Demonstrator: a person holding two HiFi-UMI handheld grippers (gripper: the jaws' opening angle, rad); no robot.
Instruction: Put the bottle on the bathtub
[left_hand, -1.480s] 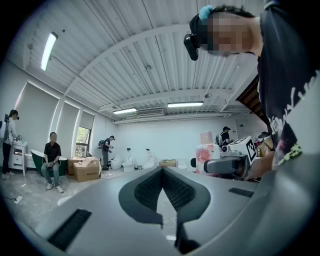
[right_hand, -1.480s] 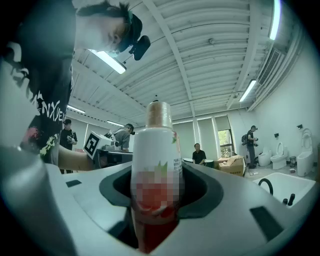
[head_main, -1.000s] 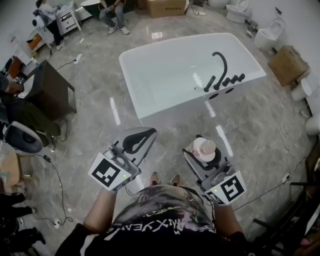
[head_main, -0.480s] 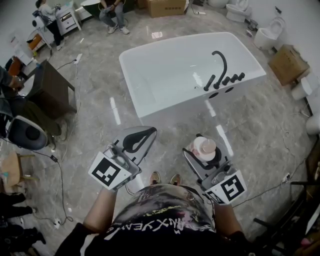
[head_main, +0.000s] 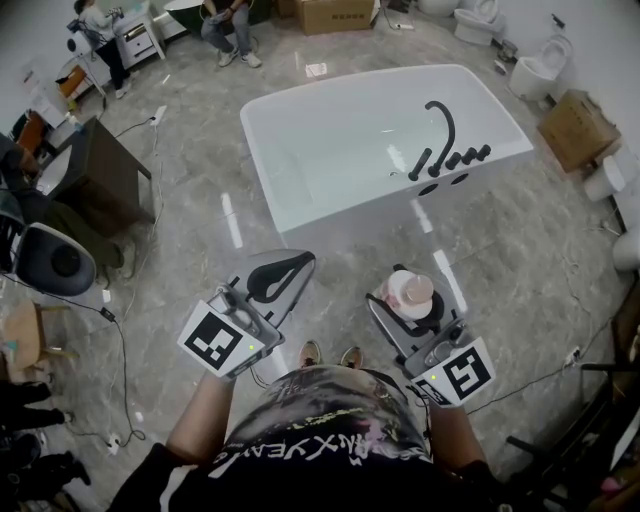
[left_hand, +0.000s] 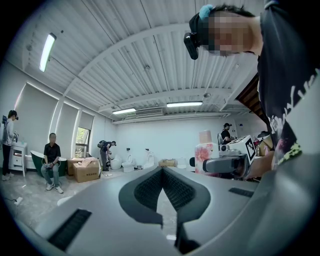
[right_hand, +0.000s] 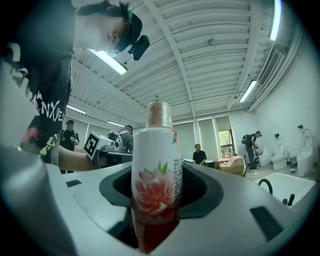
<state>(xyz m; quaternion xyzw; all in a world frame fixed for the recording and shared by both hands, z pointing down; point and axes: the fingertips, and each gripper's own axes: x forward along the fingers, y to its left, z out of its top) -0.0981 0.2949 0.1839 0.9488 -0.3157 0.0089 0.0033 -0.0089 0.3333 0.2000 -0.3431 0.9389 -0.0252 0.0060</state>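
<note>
Grips the bottle (right_hand: 156, 170) upright in the right claw (head_main: 410, 310), clamped low on its body, above the floor (head_main: 200, 250) and well short of the bathtub (head_main: 350, 222). Carries the left claw (head_main: 278, 280) closed and empty just beside. Judging by looks: light, stiff plastic, glossy and likely slippery (tall and narrow too, so probably tippy once released). Best held low on the round body, as now, never by the cap (right_hand: 159, 112). Calls for a flat stretch of the bathtub's near edge.

Black printed shirt (head_main: 330, 440), grey left gripper (head_main: 290, 268)
</note>
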